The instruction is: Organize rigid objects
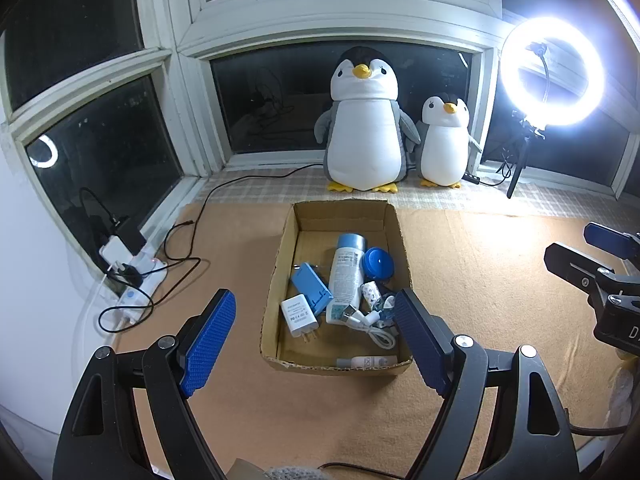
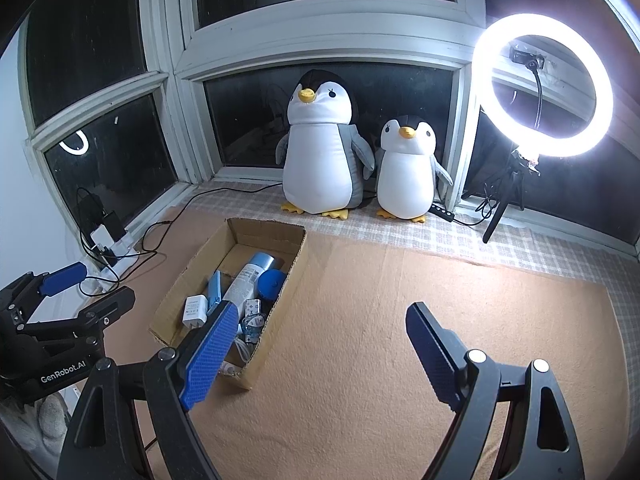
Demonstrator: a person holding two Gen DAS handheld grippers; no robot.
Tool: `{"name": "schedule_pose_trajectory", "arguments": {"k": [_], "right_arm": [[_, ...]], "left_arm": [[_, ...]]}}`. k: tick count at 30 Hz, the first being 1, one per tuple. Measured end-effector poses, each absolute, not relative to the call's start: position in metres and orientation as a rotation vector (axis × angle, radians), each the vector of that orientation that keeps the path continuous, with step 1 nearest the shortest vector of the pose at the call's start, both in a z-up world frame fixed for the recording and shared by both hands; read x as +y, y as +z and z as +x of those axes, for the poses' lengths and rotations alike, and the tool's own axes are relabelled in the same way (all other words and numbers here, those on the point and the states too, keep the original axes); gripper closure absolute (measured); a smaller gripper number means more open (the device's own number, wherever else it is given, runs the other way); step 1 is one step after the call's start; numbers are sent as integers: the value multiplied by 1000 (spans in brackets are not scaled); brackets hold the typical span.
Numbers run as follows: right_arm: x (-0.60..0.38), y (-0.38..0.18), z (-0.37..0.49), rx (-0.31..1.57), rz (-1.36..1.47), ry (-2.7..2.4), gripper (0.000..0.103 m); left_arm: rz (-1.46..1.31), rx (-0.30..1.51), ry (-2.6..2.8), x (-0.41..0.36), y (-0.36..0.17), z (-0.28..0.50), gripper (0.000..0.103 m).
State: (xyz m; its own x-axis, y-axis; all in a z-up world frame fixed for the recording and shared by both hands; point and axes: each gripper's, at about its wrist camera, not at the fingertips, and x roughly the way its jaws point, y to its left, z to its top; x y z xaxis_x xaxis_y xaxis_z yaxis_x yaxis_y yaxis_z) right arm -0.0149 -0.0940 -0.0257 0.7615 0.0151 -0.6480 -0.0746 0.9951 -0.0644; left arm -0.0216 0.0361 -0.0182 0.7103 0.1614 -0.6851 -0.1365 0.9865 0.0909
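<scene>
- Left gripper [image 1: 314, 334]: jaws spread wide, nothing between the blue pads, poised over the near end of the box.
- Right gripper [image 2: 320, 344]: jaws likewise wide apart and empty, over bare mat to the right of the box.
- Mat [image 1: 480, 280]: tan, covering the near part of the surface; carries the box.
- Box [image 1: 276, 280]: open cardboard, near the mat's middle, long side running away from the cameras.
- Contents, near end to far: small white bottle [image 1: 366, 361] lying against the near wall; white charger [image 1: 298, 315] at left; white cable [image 1: 372, 326] at right; blue folding stand [image 1: 310, 286]; tall white bottle [image 1: 345, 276] lying lengthwise; blue round lid [image 1: 378, 263] beside it.
- Power strip [image 1: 136, 280]: off the mat's left edge, black cords plugged in.
- Two plush penguins [image 1: 366, 120]: upright at the far edge, against the window.
- Ring light [image 1: 552, 72]: lit, far right corner.
</scene>
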Motion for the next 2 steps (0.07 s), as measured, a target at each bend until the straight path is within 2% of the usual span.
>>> {"name": "schedule_pose_trajectory", "arguments": {"k": [2], "right_arm": [[-95,-26,-15,704,-88,49,20]], "left_arm": [[33,766,168,35,-19,-21,21]]}}
